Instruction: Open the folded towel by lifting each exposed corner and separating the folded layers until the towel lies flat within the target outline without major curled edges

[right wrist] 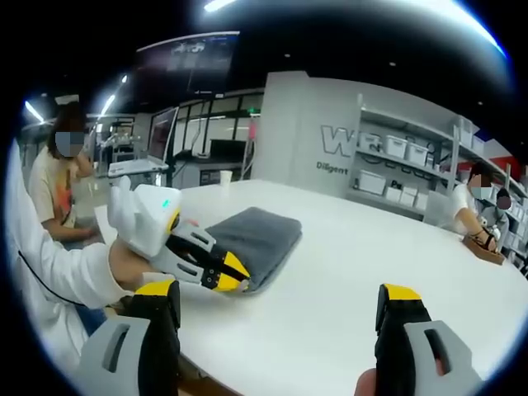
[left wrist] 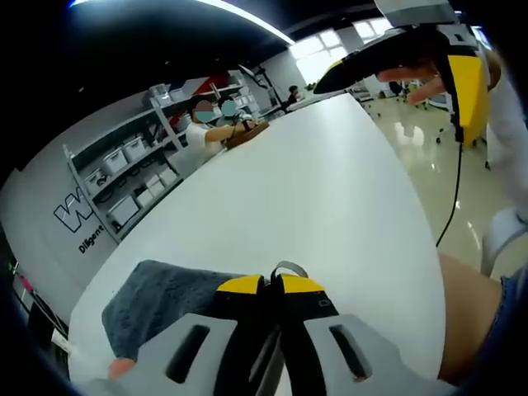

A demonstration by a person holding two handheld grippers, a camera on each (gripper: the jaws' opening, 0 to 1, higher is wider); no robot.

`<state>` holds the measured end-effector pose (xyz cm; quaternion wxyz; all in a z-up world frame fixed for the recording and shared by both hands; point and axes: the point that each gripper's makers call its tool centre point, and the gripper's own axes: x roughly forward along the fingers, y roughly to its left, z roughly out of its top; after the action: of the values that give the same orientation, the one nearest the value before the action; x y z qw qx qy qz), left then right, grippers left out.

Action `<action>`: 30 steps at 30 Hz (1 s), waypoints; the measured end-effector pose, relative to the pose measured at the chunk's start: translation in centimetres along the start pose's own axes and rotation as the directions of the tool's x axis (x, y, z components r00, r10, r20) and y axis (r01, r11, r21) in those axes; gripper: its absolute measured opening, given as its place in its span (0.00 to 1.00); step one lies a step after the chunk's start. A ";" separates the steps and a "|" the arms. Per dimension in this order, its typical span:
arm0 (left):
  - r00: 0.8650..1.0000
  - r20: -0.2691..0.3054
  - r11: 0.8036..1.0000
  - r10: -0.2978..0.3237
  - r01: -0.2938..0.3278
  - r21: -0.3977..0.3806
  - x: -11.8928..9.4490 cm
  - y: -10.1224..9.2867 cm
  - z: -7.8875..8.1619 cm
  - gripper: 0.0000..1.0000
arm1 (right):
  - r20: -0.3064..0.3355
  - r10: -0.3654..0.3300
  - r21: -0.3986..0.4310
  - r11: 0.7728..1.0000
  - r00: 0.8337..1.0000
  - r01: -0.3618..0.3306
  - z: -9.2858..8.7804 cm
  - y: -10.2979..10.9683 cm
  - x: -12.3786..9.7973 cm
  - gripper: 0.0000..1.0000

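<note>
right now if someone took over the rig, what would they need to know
Left gripper: jaws closed at the near edge of the grey towel. In the left gripper view a small grey loop sits just past its yellow tips; whether cloth is actually pinched I cannot tell.
Right gripper: jaws wide open, nothing between them, held above the white table clear of the towel.
Towel: folded into a thick pad near the table edge. I can't make out a target outline on the table.
Done: nothing unfolded yet.
Left: lift each corner, separate the layers, spread it flat and smooth the edges.
</note>
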<state>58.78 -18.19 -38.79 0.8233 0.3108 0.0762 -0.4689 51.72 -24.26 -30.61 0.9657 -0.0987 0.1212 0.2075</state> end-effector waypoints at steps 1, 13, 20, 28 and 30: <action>1.000 0.002 1.000 -0.002 0.002 0.001 0.0 0.0 0.0 0.02 | 0.000 0.000 0.000 1.000 1.000 0.000 0.0 0.0 0.0 0.99; 0.998 0.038 0.993 -0.053 0.057 -0.100 -0.3 0.0 0.8 0.01 | -0.002 -0.008 0.008 1.000 1.000 0.008 -0.1 -0.4 0.1 0.97; 0.984 0.168 0.945 -0.053 0.104 -0.311 -1.9 2.4 2.6 0.01 | 0.001 -0.011 0.010 1.000 1.000 0.011 -0.1 -0.4 0.1 0.96; 0.972 0.233 0.884 0.012 0.098 -0.456 -4.1 5.9 2.2 0.01 | 0.003 -0.005 0.009 1.000 1.000 0.005 -0.1 -0.2 0.3 0.96; 0.971 0.235 0.871 0.039 0.082 -0.485 -4.8 7.1 1.6 0.01 | 0.003 -0.002 0.010 1.000 1.000 0.002 -0.1 -0.1 0.3 0.96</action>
<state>61.68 -13.08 -32.37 0.8729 0.0321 0.0975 -0.4769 52.04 -24.28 -30.79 0.9665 -0.0935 0.1206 0.2062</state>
